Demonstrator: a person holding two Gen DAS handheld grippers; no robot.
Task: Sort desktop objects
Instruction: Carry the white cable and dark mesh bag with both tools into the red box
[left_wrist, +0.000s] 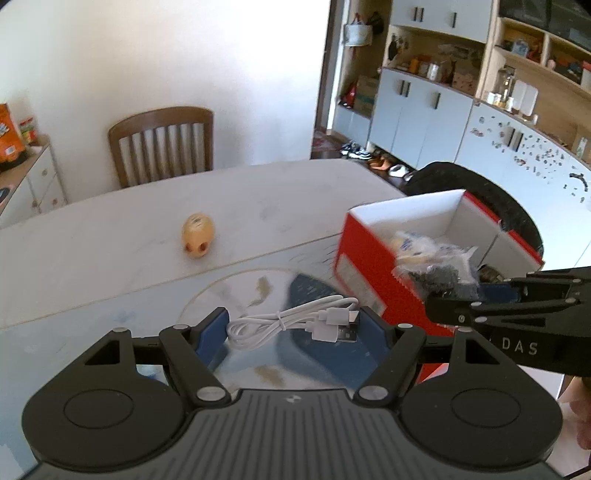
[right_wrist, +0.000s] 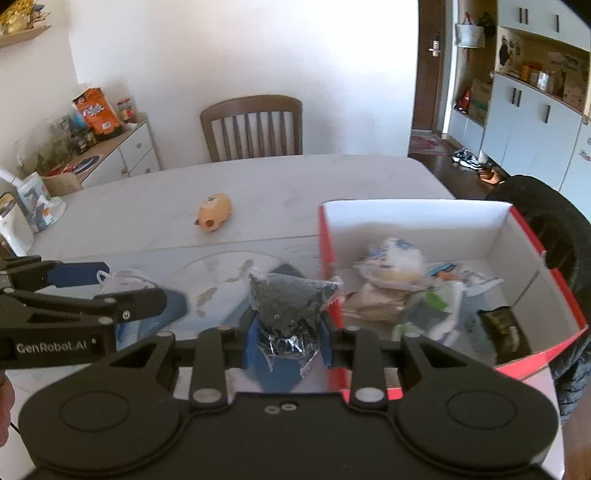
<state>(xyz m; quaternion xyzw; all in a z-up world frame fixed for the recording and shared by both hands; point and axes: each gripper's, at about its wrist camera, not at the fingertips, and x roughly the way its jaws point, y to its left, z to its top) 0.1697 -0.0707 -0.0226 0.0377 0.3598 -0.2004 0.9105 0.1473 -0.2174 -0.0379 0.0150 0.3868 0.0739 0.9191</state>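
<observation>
My left gripper (left_wrist: 291, 332) is shut on a coiled white USB cable (left_wrist: 291, 325), which spans the gap between its blue pads (left_wrist: 212, 338) above the table. In the right wrist view the same gripper (right_wrist: 125, 284) shows at the left with the cable (right_wrist: 118, 278) in it. My right gripper (right_wrist: 288, 332) is shut on a clear bag of small black parts (right_wrist: 288, 310), just left of the red box's (right_wrist: 406, 206) near corner. The left wrist view shows that gripper (left_wrist: 443, 295) and its bag (left_wrist: 436, 269) in front of the red box (left_wrist: 369, 273). Several packets lie in the box.
A peach hamster-shaped toy (left_wrist: 198, 236) (right_wrist: 214, 213) lies on the white table (right_wrist: 295, 177) behind a round glass mat (right_wrist: 221, 266). A wooden chair (right_wrist: 255, 125) stands at the far edge. A black rounded object (right_wrist: 554, 221) sits behind the box. A sideboard (right_wrist: 122, 147) with snack bags is at the left.
</observation>
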